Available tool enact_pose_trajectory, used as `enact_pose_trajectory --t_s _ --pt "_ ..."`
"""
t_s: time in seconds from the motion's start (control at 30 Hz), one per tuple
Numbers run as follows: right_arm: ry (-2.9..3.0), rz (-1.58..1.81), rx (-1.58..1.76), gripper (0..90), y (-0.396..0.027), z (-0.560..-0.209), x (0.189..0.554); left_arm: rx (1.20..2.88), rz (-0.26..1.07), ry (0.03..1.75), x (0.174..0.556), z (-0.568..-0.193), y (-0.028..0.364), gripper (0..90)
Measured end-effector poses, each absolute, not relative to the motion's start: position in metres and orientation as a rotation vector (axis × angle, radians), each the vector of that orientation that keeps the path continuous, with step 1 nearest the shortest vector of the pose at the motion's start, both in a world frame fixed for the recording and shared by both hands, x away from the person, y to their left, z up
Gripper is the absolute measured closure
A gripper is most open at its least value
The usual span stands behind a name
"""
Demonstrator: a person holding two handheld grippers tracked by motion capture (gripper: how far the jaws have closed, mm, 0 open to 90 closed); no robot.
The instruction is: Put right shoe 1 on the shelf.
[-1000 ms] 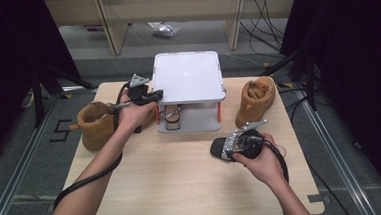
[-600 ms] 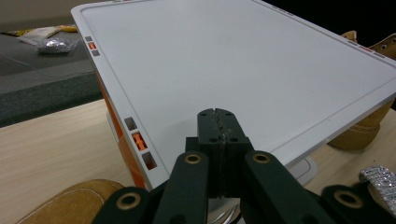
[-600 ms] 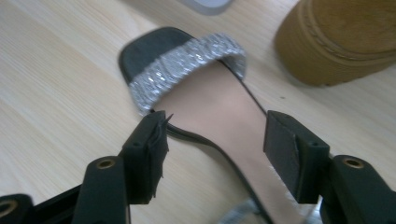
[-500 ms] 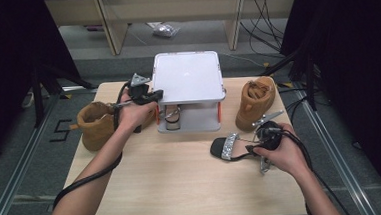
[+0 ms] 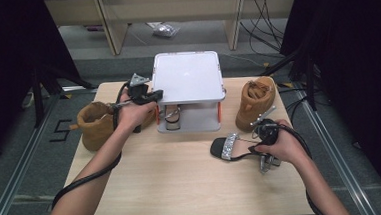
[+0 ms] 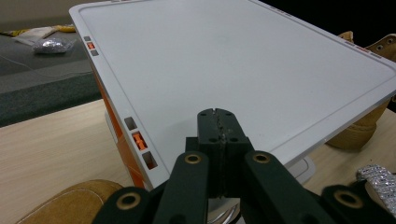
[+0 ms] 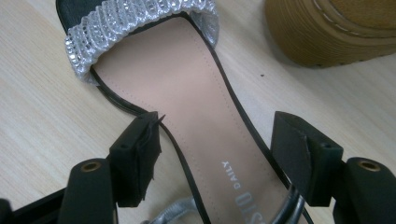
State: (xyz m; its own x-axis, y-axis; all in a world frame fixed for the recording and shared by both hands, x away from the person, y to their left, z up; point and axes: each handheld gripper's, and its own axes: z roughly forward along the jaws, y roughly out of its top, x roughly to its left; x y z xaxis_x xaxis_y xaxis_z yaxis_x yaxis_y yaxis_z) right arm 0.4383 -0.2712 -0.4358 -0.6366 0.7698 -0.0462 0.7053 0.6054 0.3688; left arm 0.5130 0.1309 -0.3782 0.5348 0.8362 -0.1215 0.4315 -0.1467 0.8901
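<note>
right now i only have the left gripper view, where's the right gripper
observer: Over the black sandal at the table's front right. The right gripper has just been opening its jaws; the sandal's sole lies between them, not clamped.
operator: anything under the white shelf
observer: Yes. In the high view a shoe stands on the lower level of the white shelf, near its left side.

Shelf rack (image 5: pixel 187 82) at table (image 5: pixel 173 183) twelve o'clock; boots at nine (image 5: pixel 95 126) and two (image 5: pixel 256 102); sandal (image 5: pixel 231 147) at three.
</note>
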Motion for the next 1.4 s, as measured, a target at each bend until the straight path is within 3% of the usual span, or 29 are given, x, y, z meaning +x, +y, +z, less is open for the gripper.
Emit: enact_pose_trajectory --t_s 1.03,1.4 --pt "2.792 0.311 1.052 28.6 -0.263 -0.462 0.455 1.779 0.512 1.055 0.512 -0.378 0.13 89.1" --pt "2.82 0.221 0.981 33.5 -0.26 -0.466 0.457 1.778 0.513 1.054 0.512 -0.378 0.13 89.1"
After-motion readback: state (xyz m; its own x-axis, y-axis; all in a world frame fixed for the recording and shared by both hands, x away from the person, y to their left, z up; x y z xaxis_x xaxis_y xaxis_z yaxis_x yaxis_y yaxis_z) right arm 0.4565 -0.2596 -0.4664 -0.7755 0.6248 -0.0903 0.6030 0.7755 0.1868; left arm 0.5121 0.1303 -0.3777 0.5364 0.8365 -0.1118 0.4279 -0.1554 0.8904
